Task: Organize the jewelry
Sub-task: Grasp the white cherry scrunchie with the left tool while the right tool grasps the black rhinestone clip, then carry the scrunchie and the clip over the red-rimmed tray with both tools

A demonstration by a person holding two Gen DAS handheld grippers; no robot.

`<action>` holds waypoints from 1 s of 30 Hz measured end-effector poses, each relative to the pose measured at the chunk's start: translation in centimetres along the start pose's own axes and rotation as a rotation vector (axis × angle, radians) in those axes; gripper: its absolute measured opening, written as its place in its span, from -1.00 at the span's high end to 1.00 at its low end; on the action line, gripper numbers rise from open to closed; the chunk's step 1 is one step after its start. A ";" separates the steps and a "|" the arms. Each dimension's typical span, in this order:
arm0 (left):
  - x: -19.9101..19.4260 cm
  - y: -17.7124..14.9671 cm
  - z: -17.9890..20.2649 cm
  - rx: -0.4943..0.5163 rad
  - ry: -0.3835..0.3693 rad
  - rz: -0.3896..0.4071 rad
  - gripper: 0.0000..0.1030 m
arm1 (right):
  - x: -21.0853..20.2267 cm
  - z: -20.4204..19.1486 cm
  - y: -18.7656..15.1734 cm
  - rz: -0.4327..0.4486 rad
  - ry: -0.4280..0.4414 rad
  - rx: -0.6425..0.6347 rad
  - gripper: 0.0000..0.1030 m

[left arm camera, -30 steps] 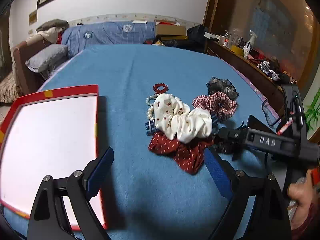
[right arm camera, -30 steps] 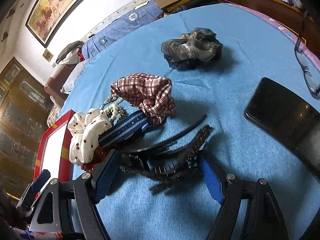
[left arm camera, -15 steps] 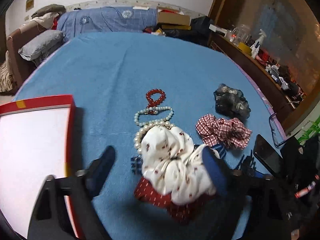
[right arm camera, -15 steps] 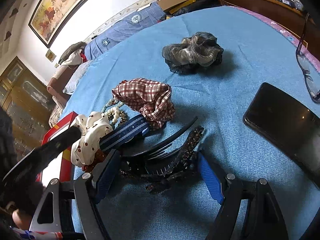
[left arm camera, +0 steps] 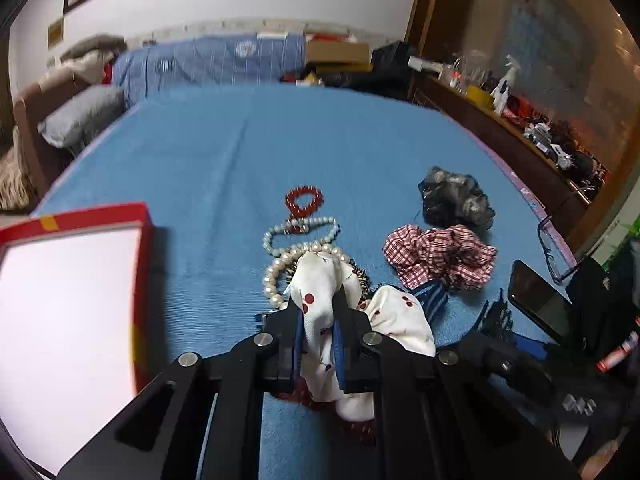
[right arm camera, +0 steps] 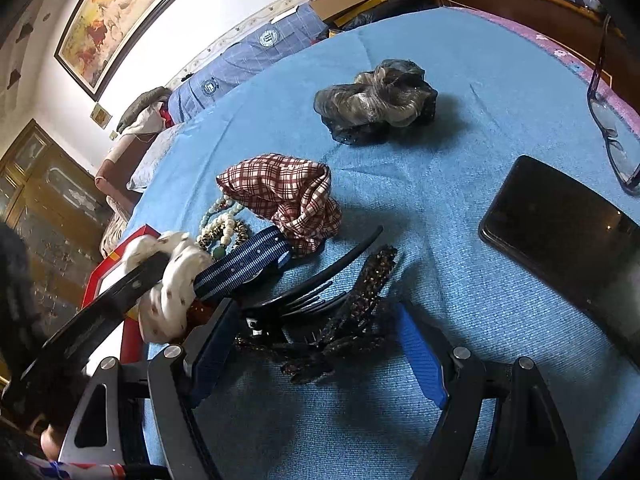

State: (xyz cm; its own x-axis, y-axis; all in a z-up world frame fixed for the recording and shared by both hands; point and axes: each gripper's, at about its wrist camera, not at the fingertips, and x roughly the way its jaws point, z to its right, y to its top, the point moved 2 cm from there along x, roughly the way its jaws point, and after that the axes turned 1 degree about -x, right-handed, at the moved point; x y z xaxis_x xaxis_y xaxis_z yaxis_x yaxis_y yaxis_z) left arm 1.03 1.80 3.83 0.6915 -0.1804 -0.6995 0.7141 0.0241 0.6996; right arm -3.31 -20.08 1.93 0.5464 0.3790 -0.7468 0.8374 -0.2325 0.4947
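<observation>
My left gripper is shut on the white cherry-print scrunchie, pinching a fold of it above a dark red dotted scrunchie. Pearl strands and a red bead bracelet lie just beyond. A red-checked scrunchie and a grey-black scrunchie sit to the right. My right gripper stands open, its blue pads either side of dark hair clips without pressing them. The white scrunchie, a blue striped strap and the checked scrunchie lie just ahead of it.
A red-rimmed white box sits at the left on the blue cloth. A black phone and glasses lie at the right. A sofa with cushions and a cluttered sideboard border the table.
My left gripper has moved forward over the pile and shut on the white scrunchie. The right gripper has stayed open around the hair clips.
</observation>
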 end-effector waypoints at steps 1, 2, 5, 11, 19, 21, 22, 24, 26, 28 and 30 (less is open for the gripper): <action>-0.8 -0.2 0.0 0.012 0.008 0.021 0.77 | 0.1 -0.1 0.0 0.000 -0.004 0.000 -0.60; -1.3 -0.3 -0.1 0.020 0.014 0.033 0.77 | 0.1 -0.2 0.0 0.003 -0.008 -0.003 -0.55; -2.9 -0.8 -0.2 0.044 0.033 0.074 0.77 | 0.2 -0.5 -0.1 0.005 0.003 -0.007 -0.47; -4.9 -2.0 -0.6 0.063 0.053 0.120 0.77 | -0.7 -1.5 -0.2 0.064 0.009 -0.039 -0.14; -6.3 -2.8 -1.4 0.063 0.091 0.161 0.77 | -2.8 -2.6 -0.4 0.115 -0.008 -0.109 0.14; -6.5 -2.9 -1.3 0.071 0.102 0.168 0.77 | -3.3 -2.8 -0.6 0.129 -0.010 -0.122 0.14; -6.6 -3.0 -1.3 0.073 0.110 0.173 0.77 | -3.6 -2.9 -0.7 0.136 -0.010 -0.130 0.14; -6.8 -3.1 -1.3 0.079 0.122 0.183 0.77 | -4.0 -3.3 -0.9 0.146 -0.005 -0.142 0.14; -7.0 -3.2 -1.4 0.077 0.126 0.187 0.77 | -4.6 -3.7 -1.0 0.159 0.004 -0.153 0.14; -7.2 -3.3 -1.4 0.081 0.134 0.193 0.77 | -5.0 -4.2 -1.3 0.171 0.008 -0.175 0.14; -7.4 -3.4 -1.5 0.083 0.145 0.198 0.77 | -5.3 -4.6 -1.4 0.179 0.013 -0.188 0.14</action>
State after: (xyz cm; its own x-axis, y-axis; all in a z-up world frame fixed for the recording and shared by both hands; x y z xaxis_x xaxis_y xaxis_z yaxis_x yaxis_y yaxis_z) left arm -6.35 4.49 6.40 0.8297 -0.0367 -0.5569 0.5558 -0.0366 0.8305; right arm -7.42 -17.62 7.20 0.6847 0.3589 -0.6343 0.7091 -0.1269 0.6936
